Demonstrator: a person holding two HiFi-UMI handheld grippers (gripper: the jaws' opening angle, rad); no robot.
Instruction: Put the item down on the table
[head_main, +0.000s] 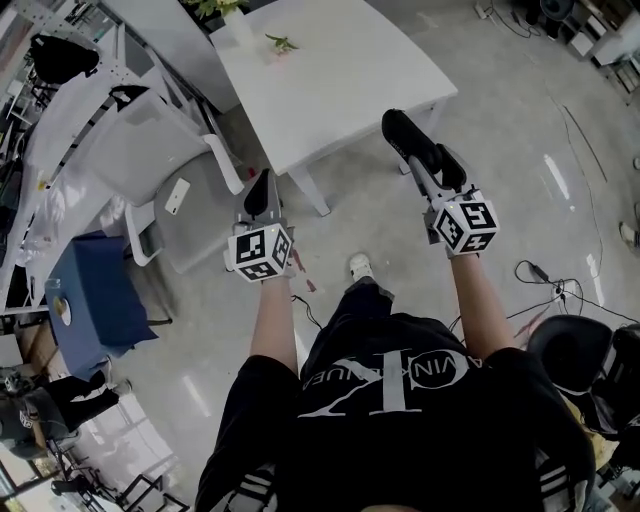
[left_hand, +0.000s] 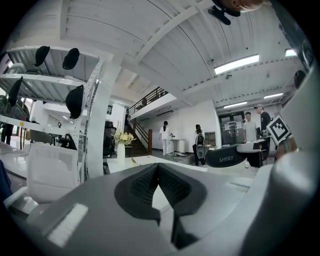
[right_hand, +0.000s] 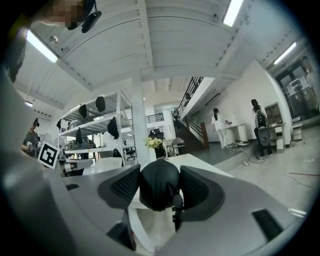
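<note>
Head view first: white rectangular table (head_main: 340, 80) fills the upper middle of the frame, with a white moulded chair (head_main: 150, 150) to its left and a dark blue box (head_main: 95, 300) at the left edge. The right gripper (head_main: 428, 165) sits right of centre, clamped on a black rounded item (head_main: 403, 133). The item is held at the table's near edge, not resting on the top. The left gripper (head_main: 262, 190) sits left of centre, below the table's near left corner, over pale glossy floor (head_main: 380, 215).

Left gripper view: the left gripper (left_hand: 158, 167) has its ribbed dark pads pressed together at the tips, with nothing between them. The white table (left_hand: 145, 161) lies beyond. The black item (left_hand: 227, 158), with pale lettering on it, shows at the right.

Right gripper view: the right gripper (right_hand: 159, 175) has its jaws squeezed against both sides of the black item (right_hand: 159, 192), a smooth dome filling the gap. The table top (right_hand: 200, 165) runs just behind it, at mid-frame.
</note>
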